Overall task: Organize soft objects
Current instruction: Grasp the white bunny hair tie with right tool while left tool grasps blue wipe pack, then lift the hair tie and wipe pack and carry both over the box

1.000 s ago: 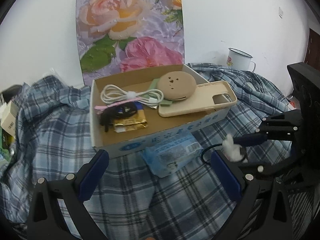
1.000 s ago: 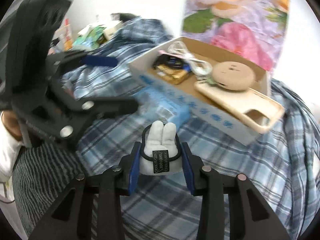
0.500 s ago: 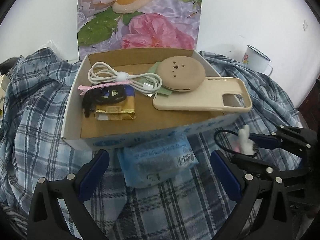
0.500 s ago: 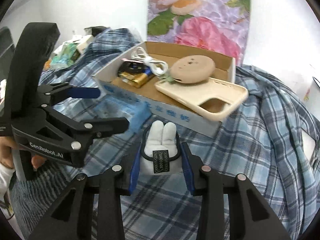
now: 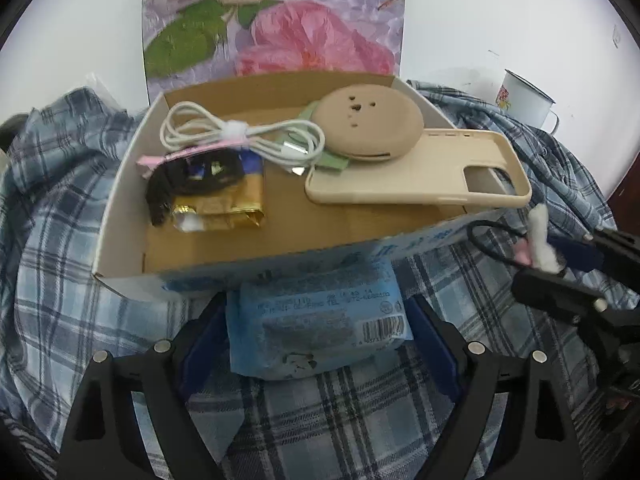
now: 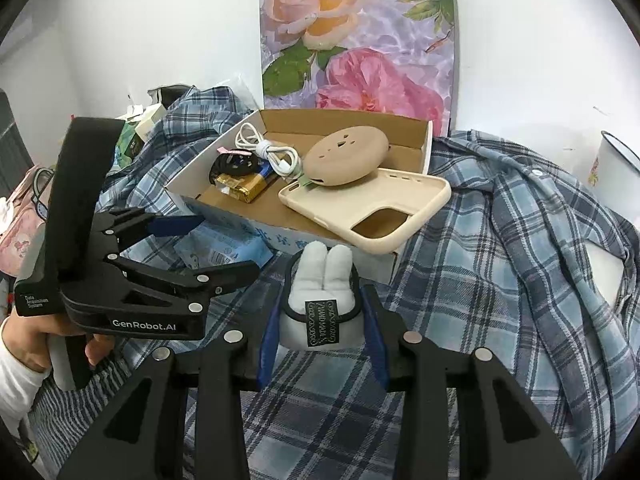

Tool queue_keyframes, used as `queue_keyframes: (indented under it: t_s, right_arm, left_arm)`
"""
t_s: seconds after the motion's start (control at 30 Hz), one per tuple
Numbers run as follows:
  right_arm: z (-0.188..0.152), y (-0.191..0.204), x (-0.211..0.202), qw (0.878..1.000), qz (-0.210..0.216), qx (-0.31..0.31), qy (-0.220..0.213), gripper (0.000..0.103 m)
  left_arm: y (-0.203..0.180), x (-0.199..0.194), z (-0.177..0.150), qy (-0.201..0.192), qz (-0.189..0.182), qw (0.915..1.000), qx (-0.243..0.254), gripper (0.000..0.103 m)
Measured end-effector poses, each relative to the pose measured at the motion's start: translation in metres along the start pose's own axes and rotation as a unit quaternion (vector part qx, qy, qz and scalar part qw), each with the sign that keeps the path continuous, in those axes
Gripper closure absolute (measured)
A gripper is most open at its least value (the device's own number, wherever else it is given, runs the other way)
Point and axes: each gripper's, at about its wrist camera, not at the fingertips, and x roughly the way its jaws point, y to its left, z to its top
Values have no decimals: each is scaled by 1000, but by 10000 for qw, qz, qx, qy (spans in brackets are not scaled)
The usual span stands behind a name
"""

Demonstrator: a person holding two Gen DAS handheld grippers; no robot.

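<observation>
A blue plastic packet (image 5: 316,320) lies on the plaid cloth against the front wall of the cardboard box (image 5: 120,200). My left gripper (image 5: 320,336) straddles the packet and its jaws are closing, the blue pads (image 5: 204,336) close beside its ends without clearly pressing. In the right wrist view the left gripper (image 6: 228,244) reaches over the packet (image 6: 224,248). My right gripper (image 6: 320,320) is shut on a small white plush rabbit (image 6: 320,280) with a black loop, held just in front of the box (image 6: 426,148). The rabbit (image 5: 538,240) also shows at the left view's right edge.
The box holds a white cable (image 5: 240,136), a tan round pouch (image 5: 368,124), a beige phone case (image 5: 420,176), a gold wrapper (image 5: 224,204) and a black item. A floral board (image 5: 276,20) leans behind it. An enamel mug (image 5: 524,100) stands at the right. A person's hand (image 6: 24,332) holds the left gripper.
My left gripper has moved forward and down over the blue packet, and its jaws have narrowed around it. The right gripper still holds the rabbit and has shifted toward the box's corner.
</observation>
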Motion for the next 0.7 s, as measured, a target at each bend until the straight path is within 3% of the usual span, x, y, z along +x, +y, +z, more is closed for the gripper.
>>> queue_keyframes:
  t_s: [0.2, 0.53, 0.7]
  right_arm:
    - [4, 3, -16, 9984, -64, -11, -561, 66]
    - [7, 3, -32, 9943, -177, -27, -1051, 66]
    - [8, 11, -43, 9907, 6, -119, -1357, 66]
  left_arm:
    - [0, -3, -2, -74, -68, 9999, 24, 24]
    - [-7, -26, -8, -415, -153, 9988, 211, 25]
    - [-12, -43, -7, -675, -84, 9970, 378, 25]
